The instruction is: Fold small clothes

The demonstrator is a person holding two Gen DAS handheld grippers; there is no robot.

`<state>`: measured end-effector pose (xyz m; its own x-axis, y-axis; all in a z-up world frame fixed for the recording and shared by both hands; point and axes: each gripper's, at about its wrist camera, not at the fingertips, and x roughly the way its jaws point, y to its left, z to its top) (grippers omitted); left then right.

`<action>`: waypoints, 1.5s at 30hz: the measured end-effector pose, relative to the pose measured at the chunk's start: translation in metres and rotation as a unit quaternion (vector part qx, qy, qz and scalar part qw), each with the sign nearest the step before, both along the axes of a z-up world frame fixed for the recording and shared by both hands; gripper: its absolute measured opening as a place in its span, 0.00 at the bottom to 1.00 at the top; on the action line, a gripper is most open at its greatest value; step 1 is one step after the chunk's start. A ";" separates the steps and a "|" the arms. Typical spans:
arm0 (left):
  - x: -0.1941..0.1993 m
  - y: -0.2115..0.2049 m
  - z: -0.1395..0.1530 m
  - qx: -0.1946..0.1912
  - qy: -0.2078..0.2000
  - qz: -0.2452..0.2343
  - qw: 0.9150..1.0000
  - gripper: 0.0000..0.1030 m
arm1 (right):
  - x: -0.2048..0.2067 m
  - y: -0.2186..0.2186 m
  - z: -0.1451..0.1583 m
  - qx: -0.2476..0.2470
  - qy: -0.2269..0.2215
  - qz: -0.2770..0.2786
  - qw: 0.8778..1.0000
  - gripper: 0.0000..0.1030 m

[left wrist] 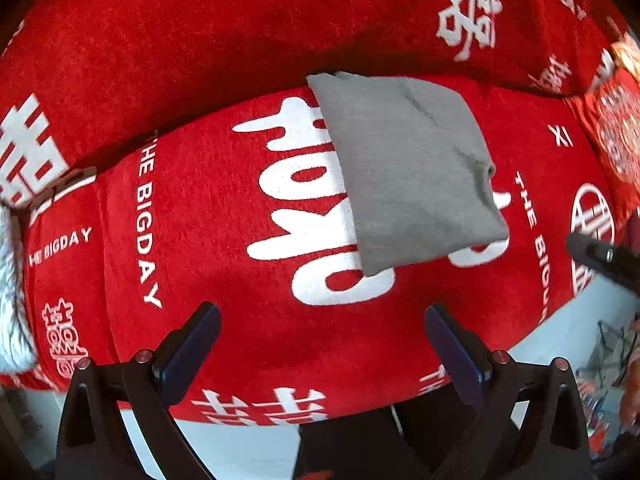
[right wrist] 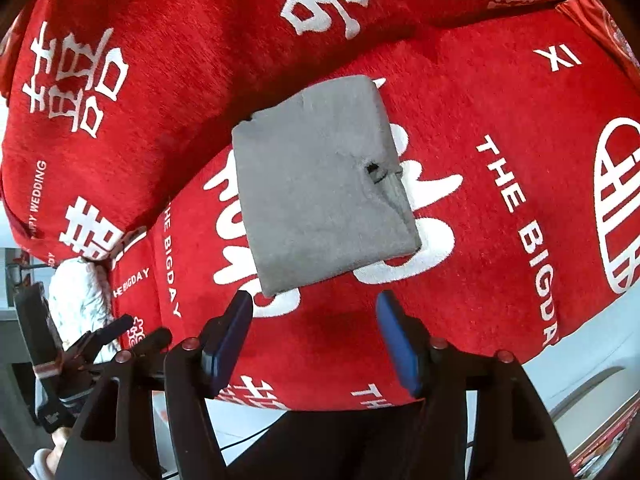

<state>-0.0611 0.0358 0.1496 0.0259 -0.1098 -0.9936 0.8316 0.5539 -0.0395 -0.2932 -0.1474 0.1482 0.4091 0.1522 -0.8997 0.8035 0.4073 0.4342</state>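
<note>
Folded grey fabric garment (left wrist: pixel 404 172) lying square on red plush printed blanket (left wrist: pixel 200 240), left gripper (left wrist: pixel 322 336) and right gripper (right wrist: pixel 316 326) wide apart, empty, at six o'clock, red cloth bare around every edge.

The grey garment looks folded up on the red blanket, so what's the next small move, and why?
Probably lift both away and go for another item. The grey garment lies as a compact square on the red blanket, and the left hand-held gripper and the right hand-held gripper are open, holding nothing.
</note>
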 end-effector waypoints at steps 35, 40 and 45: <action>-0.005 -0.076 -0.038 0.032 0.046 0.043 0.998 0.99 | -0.007 -0.076 -0.031 0.073 -0.024 -0.026 0.997 1.00; 0.000 -0.081 -0.036 0.029 0.043 0.039 0.998 0.99 | -0.006 -0.081 -0.027 0.062 -0.059 -0.036 0.996 1.00; 0.003 -0.086 -0.035 0.023 0.044 0.039 0.998 0.99 | 0.001 -0.087 -0.018 0.039 -0.086 -0.026 0.995 1.00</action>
<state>-0.0581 -0.0501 0.1142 -0.0549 -0.0651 -0.9964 0.7804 0.6197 -0.0835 -0.2923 -0.2347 0.1302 0.5654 0.1938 -0.8017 0.7337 0.3258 0.5962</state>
